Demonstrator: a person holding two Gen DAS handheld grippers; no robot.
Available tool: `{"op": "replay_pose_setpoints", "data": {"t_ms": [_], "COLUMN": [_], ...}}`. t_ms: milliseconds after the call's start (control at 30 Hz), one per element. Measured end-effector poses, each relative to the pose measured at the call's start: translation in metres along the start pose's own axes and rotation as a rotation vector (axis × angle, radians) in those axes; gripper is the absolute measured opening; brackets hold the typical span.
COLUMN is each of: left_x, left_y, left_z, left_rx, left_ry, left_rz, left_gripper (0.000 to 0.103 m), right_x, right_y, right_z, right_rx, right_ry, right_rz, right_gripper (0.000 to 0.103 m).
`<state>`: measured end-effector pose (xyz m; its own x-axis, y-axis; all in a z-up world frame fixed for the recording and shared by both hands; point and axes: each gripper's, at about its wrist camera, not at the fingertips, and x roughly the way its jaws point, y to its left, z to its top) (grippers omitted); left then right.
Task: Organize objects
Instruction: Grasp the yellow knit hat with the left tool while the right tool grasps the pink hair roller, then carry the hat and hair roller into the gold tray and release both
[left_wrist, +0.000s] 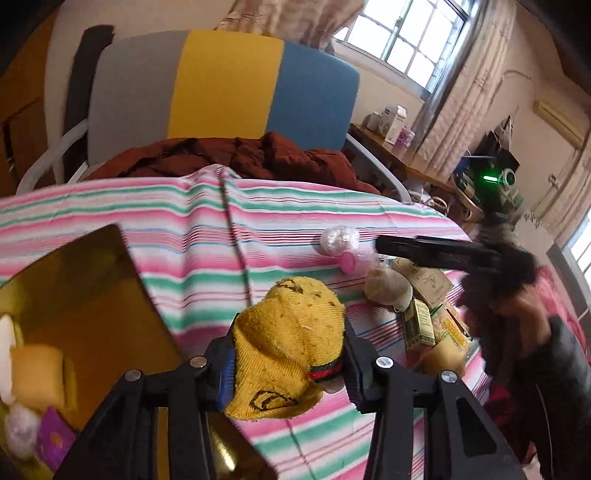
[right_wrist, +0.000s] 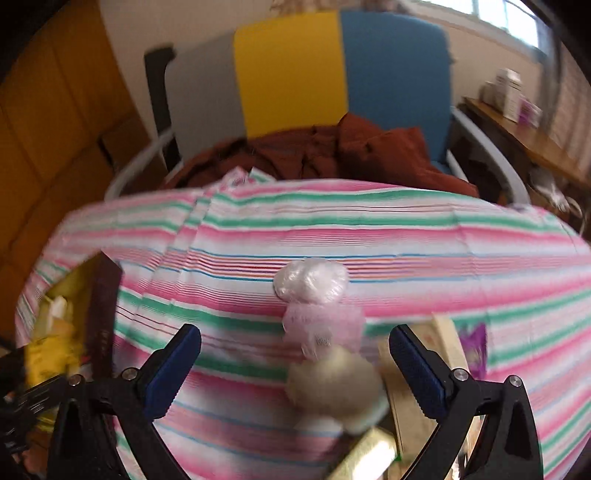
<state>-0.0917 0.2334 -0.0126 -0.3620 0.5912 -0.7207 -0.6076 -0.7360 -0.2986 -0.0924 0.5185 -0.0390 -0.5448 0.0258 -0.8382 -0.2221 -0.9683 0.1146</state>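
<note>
My left gripper (left_wrist: 290, 363) is shut on a yellow knitted sock bundle (left_wrist: 291, 332), held above the striped cloth beside a gold-lined box (left_wrist: 88, 295) at the left. The box holds a yellow packet (left_wrist: 37, 373), a white bag and a purple packet. My right gripper (right_wrist: 295, 369) stands open over the cloth, with a pale round bundle (right_wrist: 334, 386) and a pink mesh item (right_wrist: 323, 325) lying between its fingers but not touched. A white plastic bag (right_wrist: 312, 278) lies just beyond. The right gripper (left_wrist: 436, 251) also shows blurred in the left wrist view.
A pink, green and white striped cloth (left_wrist: 184, 229) covers the table. Boxes and packets (left_wrist: 428, 314) are piled at the right. Behind the table stands a grey, yellow and blue chair (left_wrist: 221, 81) with a rust-red garment (left_wrist: 236, 155). The gold-lined box (right_wrist: 66, 321) sits at the left.
</note>
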Motion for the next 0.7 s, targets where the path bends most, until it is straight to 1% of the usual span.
{"op": "replay_pose_setpoints", "data": {"t_ms": [100,133,200,233,267,300,333,367,433,600,700], "left_x": [-0.012,-0.017,-0.025,-0.029,-0.032,-0.035,-0.037,-0.039,-0.042,-0.05,-0.057], "left_y": [0.012,0.017,0.025,0.027,0.031,0.034,0.038,0.042,0.048,0.059,0.065], "left_z": [-0.007,-0.008,-0.011,-0.014,-0.016,-0.018,-0.02,-0.022,-0.025,-0.034,-0.041], "left_rx": [-0.032,-0.045,-0.067,-0.075,-0.084,-0.093,-0.101,-0.11,-0.125,-0.151,-0.166], "left_ry": [-0.011,-0.016,-0.024,-0.027,-0.031,-0.034,-0.034,-0.035,-0.036,-0.05,-0.055], "left_rz": [0.003,0.003,0.004,0.006,0.009,0.012,0.015,0.017,0.023,0.035,0.045], "left_gripper": [0.046,0.047,0.047,0.047,0.047,0.047,0.047,0.047,0.047,0.047,0.047], "right_x": [0.036,0.051,0.07,0.077,0.08,0.079,0.074,0.068,0.055,0.019,-0.003], "right_y": [0.002,-0.001,-0.007,-0.009,-0.007,-0.005,-0.003,-0.001,0.003,0.014,0.031], "right_z": [0.016,0.019,0.017,0.015,0.012,0.01,0.009,0.007,0.004,-0.006,-0.005], "right_rx": [-0.046,-0.044,-0.038,-0.043,-0.089,-0.112,-0.119,-0.114,-0.136,-0.12,-0.118], "right_ry": [0.115,0.175,0.255,0.288,0.297,0.299,0.299,0.29,0.263,0.181,0.119], "right_rz": [-0.073,-0.09,-0.108,-0.128,-0.19,-0.207,-0.183,-0.151,-0.169,-0.139,-0.117], "right_gripper": [0.102,0.102,0.1,0.092,0.08,0.072,0.068,0.068,0.068,0.068,0.068]}}
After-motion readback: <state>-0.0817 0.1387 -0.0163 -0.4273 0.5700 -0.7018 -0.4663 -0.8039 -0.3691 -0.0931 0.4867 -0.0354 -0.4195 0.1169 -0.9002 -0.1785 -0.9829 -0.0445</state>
